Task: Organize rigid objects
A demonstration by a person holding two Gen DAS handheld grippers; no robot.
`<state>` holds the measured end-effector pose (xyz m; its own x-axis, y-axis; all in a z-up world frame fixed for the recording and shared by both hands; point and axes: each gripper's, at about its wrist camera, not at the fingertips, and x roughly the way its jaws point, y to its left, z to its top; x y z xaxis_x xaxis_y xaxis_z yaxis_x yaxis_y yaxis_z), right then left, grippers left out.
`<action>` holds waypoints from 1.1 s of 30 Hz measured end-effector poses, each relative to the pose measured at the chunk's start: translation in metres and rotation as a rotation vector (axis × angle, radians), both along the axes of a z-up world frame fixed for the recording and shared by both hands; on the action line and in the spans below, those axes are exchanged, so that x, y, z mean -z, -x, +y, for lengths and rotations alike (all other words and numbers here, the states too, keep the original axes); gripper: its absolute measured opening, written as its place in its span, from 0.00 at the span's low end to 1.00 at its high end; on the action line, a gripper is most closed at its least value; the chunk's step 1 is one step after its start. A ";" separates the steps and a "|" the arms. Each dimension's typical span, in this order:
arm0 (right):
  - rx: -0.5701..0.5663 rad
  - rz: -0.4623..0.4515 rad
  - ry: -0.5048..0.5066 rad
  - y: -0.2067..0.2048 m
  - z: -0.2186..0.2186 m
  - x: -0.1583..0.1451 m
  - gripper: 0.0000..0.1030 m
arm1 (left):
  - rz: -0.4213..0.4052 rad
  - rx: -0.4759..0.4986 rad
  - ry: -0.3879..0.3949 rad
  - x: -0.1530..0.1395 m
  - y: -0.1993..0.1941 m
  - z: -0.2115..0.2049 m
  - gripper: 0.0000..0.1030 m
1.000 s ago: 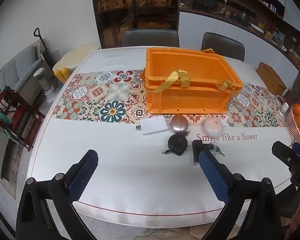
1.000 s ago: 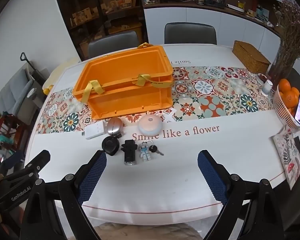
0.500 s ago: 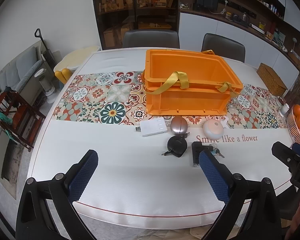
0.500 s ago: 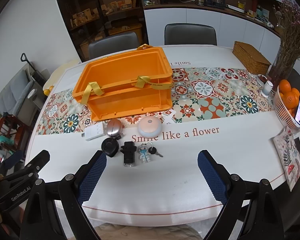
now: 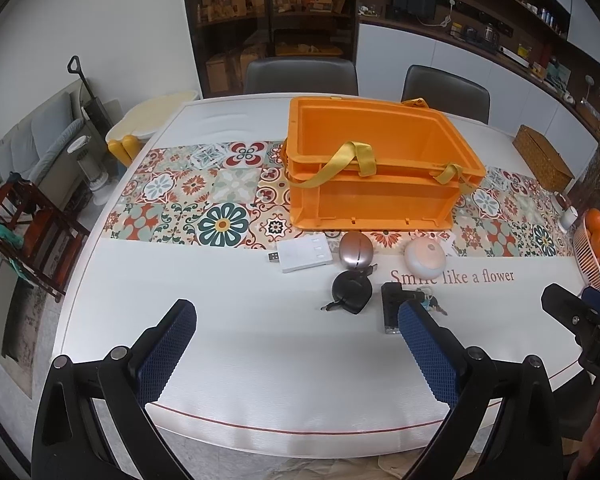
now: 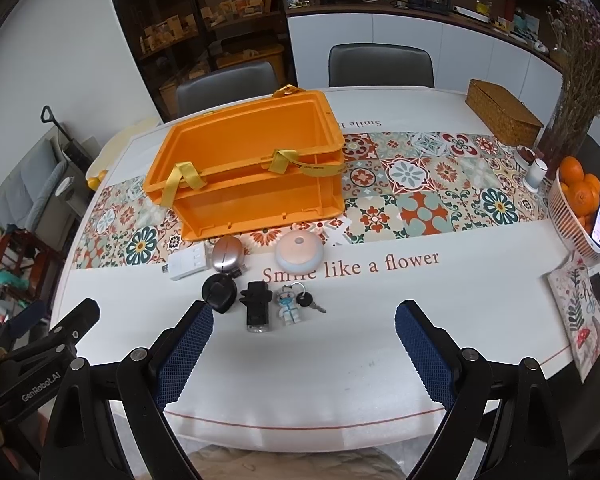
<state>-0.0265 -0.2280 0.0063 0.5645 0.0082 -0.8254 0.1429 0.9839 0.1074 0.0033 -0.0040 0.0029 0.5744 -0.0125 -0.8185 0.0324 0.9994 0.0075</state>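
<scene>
White surface (image 6: 340,340) is carrying six unsorted items near the empty orange crate (image 6: 248,168); both hand-held grippers (image 5: 296,344) (image 6: 304,344) are hovering released.

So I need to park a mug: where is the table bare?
Bare white cloth lies between the keychain and the patterned card, below the lettering. It is crowded in front of the orange crate, around the pink dome.

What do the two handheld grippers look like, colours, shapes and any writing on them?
The left gripper and right gripper match: glossy black angular arms with silver bolts, and fingers faced with dark blue, diamond-textured pads. The left gripper's black body, seen from the right wrist camera, carries white GenRobot.AI lettering. No cables show.
</scene>
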 end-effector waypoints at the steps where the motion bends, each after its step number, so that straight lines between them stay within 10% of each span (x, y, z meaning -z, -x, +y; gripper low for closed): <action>1: -0.002 0.001 0.001 0.000 0.000 0.000 0.90 | 0.000 0.000 -0.002 0.000 0.000 0.000 1.00; 33: 0.001 0.005 -0.005 -0.001 -0.004 0.002 0.90 | 0.006 -0.001 0.001 0.006 0.001 -0.005 1.00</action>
